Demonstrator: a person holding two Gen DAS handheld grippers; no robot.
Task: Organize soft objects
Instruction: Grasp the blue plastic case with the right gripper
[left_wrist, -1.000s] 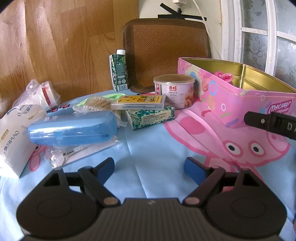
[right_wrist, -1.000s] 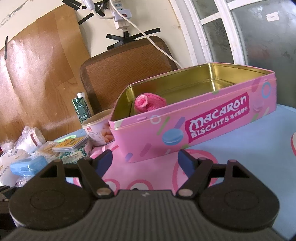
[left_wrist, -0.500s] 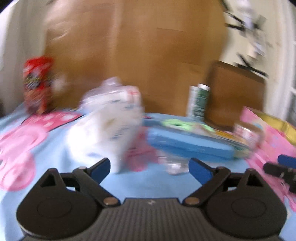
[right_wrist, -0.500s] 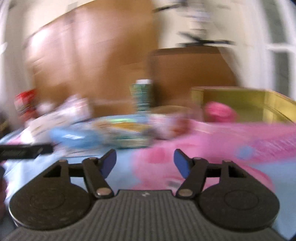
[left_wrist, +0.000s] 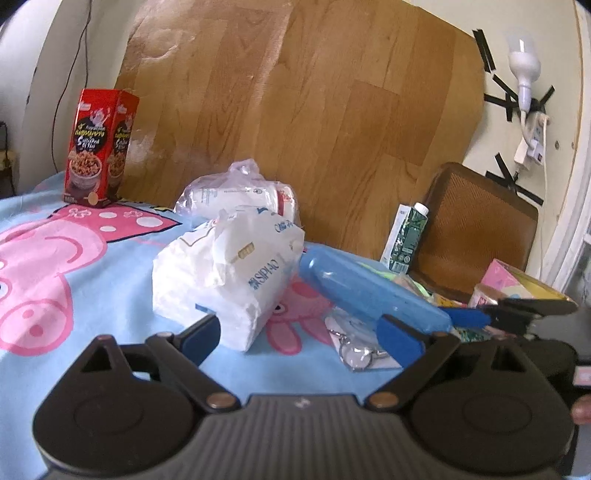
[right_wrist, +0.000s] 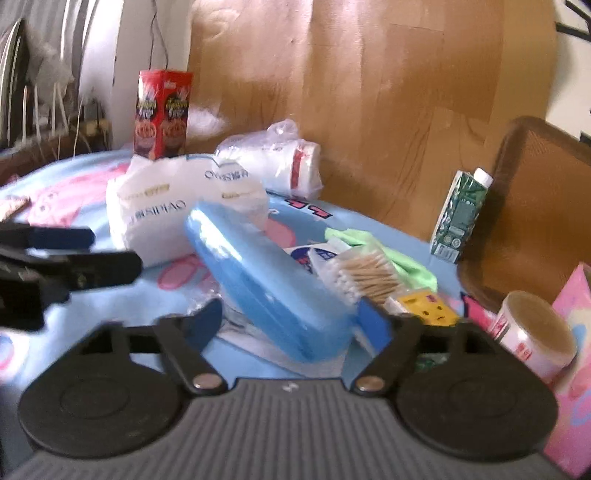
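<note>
Both grippers hover with fingers apart over the cluttered tabletop.
The left gripper (left_wrist: 301, 334) faces a white tissue pack (left_wrist: 229, 275); the right gripper (right_wrist: 291, 319) faces a blue plastic case (right_wrist: 266, 280), touching that pack, cotton swabs (right_wrist: 364, 277) just beyond; a red snack box (left_wrist: 99, 147) stands at the far edge.

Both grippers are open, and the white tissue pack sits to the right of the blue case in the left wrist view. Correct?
Not quite. In the left wrist view the white tissue pack sits left of the blue case, not right. Left gripper and right gripper are indeed open.
</note>
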